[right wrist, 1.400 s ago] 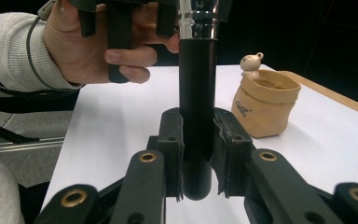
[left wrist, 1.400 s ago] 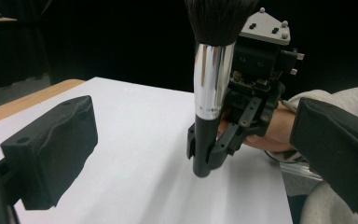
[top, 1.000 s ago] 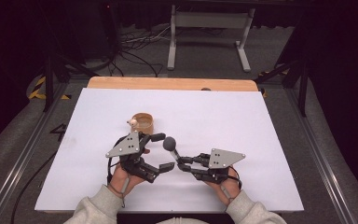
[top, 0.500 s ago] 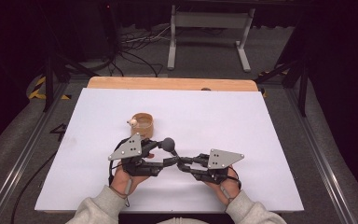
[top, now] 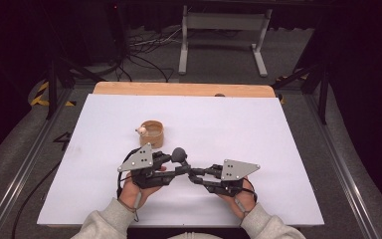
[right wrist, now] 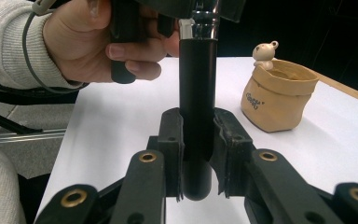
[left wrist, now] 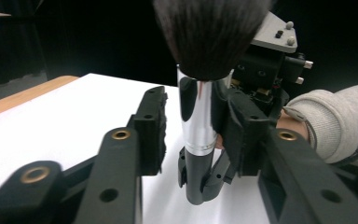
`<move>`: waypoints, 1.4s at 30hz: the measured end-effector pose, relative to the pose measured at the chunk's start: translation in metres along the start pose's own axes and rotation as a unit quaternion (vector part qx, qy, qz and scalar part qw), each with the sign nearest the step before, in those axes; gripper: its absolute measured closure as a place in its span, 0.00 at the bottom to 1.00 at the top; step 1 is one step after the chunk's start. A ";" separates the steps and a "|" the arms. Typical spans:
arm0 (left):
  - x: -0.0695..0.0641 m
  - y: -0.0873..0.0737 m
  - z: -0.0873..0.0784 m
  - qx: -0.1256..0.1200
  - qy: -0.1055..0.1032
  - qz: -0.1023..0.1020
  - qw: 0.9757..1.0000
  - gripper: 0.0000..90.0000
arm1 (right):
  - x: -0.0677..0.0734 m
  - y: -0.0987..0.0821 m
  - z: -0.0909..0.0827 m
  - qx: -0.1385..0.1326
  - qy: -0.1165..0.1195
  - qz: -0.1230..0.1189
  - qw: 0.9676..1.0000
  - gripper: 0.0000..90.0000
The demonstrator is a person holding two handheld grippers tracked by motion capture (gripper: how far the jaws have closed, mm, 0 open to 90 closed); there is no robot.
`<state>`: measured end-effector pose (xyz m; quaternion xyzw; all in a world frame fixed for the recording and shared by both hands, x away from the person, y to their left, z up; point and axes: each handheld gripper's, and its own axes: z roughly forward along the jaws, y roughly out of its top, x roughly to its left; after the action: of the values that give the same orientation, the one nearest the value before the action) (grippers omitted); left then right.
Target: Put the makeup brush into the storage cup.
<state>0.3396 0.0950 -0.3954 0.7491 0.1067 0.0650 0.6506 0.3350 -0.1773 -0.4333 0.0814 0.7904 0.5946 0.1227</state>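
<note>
Near the front of the white bench (top: 278, 149), I hold a makeup brush (left wrist: 200, 116) upright between my 2 grippers. My right gripper (right wrist: 198, 158) is clenched on its black handle; my left gripper (left wrist: 191, 126) looks released, its fingers (left wrist: 151, 126) either side of the shiny metal ferrule. I judge this a handover: close the left squarely on the smooth, slippery ferrule before releasing the right. Soft dark bristles top it. Well apart sits a tan, sack-shaped pot (right wrist: 277, 95).

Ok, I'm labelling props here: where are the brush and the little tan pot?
brush (left wrist: 196, 116), left gripper view, on its silver ferrule.
tan pot (right wrist: 279, 95), right gripper view, on its front wall.
</note>
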 end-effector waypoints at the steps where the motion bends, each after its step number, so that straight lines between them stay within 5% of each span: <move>1: -0.001 0.000 0.000 0.002 -0.001 0.004 1.000 0.75 | 0.000 0.000 0.000 0.000 0.000 0.001 1.000 0.83; 15: -0.002 0.002 0.000 0.001 -0.008 0.007 1.000 0.78 | 0.000 0.000 0.000 -0.005 0.007 0.006 1.000 0.82; 18: -0.004 0.004 0.001 0.003 -0.003 0.012 1.000 0.78 | -0.001 0.000 0.000 -0.011 0.011 0.014 1.000 0.72; 23: -0.004 0.010 0.002 0.005 0.002 0.011 1.000 0.78 | -0.002 0.004 0.001 -0.035 0.002 0.019 0.999 0.33; 26: -0.003 0.014 0.000 0.001 0.007 0.011 1.000 0.78 | -0.004 0.004 0.000 -0.057 0.009 0.026 0.998 0.23; 28: -0.001 0.018 -0.002 0.001 0.016 0.018 1.000 0.78 | -0.005 0.006 0.000 -0.042 -0.003 0.046 0.998 0.11; 42: 0.011 0.033 -0.014 0.013 0.083 0.014 0.996 0.78 | -0.013 0.010 -0.024 -0.037 -0.025 0.055 0.997 0.00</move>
<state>0.3496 0.1067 -0.3613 0.7512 0.1503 0.1349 0.6284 0.3400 -0.1999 -0.4164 0.1353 0.7589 0.6271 0.1122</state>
